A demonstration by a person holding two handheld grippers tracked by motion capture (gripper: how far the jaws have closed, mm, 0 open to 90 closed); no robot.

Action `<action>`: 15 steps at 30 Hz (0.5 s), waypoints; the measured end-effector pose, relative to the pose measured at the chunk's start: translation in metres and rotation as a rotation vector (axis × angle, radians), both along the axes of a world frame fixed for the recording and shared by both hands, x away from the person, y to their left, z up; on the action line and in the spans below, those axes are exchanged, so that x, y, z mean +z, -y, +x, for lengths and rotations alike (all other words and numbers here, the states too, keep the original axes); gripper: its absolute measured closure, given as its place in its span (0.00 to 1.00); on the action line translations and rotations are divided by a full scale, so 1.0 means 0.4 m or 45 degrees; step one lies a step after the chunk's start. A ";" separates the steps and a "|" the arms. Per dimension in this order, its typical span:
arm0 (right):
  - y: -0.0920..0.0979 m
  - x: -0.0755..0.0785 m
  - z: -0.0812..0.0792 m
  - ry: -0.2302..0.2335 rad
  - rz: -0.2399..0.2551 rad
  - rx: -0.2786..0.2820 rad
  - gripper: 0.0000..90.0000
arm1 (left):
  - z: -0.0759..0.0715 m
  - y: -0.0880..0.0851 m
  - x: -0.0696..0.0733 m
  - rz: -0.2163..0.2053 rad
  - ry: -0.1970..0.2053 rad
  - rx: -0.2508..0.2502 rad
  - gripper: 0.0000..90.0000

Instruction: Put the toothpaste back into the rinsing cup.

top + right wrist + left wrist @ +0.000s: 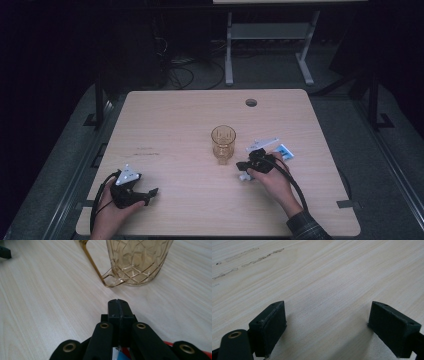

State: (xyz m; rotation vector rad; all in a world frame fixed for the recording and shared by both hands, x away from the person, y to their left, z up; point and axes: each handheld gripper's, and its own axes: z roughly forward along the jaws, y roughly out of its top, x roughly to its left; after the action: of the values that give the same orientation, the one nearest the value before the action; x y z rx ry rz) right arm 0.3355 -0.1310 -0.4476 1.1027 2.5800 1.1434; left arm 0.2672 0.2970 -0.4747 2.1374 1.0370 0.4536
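One amber glass mug (223,144) stands mid-worktop (165,125), just beside the right gripper (117,306), jaws pressed together and empty. The left gripper (328,322) rests well apart, jaws wide, holding nothing.

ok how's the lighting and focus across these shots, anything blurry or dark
High view: dim, black surroundings, light wooden table lit evenly. Right gripper view: amber patterned glass mug sharp, nearest black linkage soft. Left gripper view: wood grain crisp, soft shadows under the jaws.
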 end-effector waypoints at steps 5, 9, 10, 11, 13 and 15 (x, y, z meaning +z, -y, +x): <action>-0.010 -0.005 -0.011 -0.009 -0.017 0.027 1.00 | 0.000 0.000 0.000 0.000 0.000 0.000 0.15; -0.017 -0.005 -0.019 -0.010 -0.027 0.045 1.00 | 0.000 0.000 0.000 -0.001 0.000 0.000 0.15; -0.019 -0.006 -0.021 -0.016 -0.027 0.043 1.00 | 0.000 0.000 0.000 -0.001 0.001 0.000 0.15; -0.019 -0.007 -0.023 -0.015 -0.032 0.044 1.00 | 0.000 0.000 0.000 -0.001 0.000 0.000 0.15; -0.018 -0.012 -0.027 -0.022 -0.038 0.047 1.00 | 0.000 0.000 0.000 -0.001 0.001 0.000 0.15; -0.015 -0.016 -0.031 -0.025 -0.044 0.049 1.00 | 0.000 0.000 0.000 0.000 0.000 0.000 0.15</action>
State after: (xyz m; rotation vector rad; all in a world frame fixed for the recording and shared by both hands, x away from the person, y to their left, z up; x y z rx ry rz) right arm 0.3229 -0.1250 -0.4540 1.0675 2.6362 1.0973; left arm 0.2672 0.2970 -0.4748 2.1372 1.0365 0.4537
